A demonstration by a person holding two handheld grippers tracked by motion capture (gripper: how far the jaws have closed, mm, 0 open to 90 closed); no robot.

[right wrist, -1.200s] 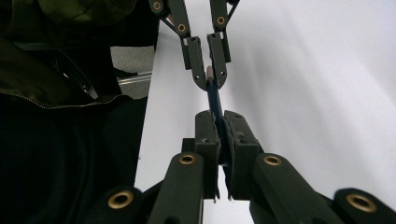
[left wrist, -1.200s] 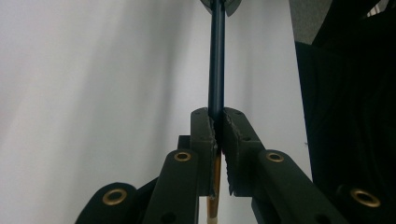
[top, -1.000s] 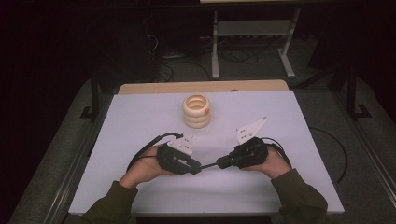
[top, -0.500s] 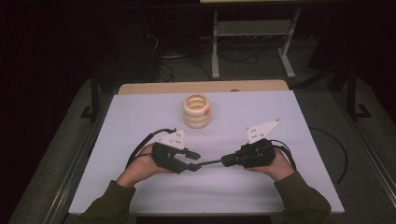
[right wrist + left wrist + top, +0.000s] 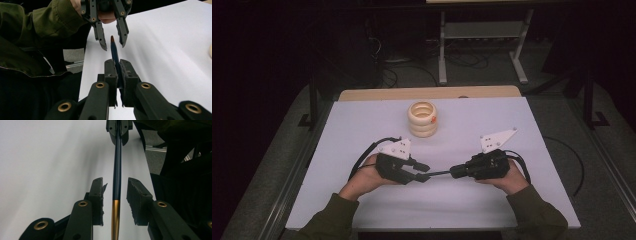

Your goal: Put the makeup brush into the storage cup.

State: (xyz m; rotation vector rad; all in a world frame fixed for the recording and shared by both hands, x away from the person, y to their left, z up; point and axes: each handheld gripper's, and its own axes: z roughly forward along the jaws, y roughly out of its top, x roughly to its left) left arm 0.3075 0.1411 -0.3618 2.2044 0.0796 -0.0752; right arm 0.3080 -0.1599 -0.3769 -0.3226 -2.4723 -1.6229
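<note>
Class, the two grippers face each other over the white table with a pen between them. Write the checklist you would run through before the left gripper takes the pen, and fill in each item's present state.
1. Right gripper clamped on the pen: ok.
2. Pen's gold end lies between the left gripper's jaws: ok.
3. Left pads pressing on the pen: not ok; a gap shows on both sides, though the jaws have just been closing.
4. Pen lifted off the table: cannot tell.
5. Stack of rings out of the way: ok, it stands apart behind both grippers.
</note>
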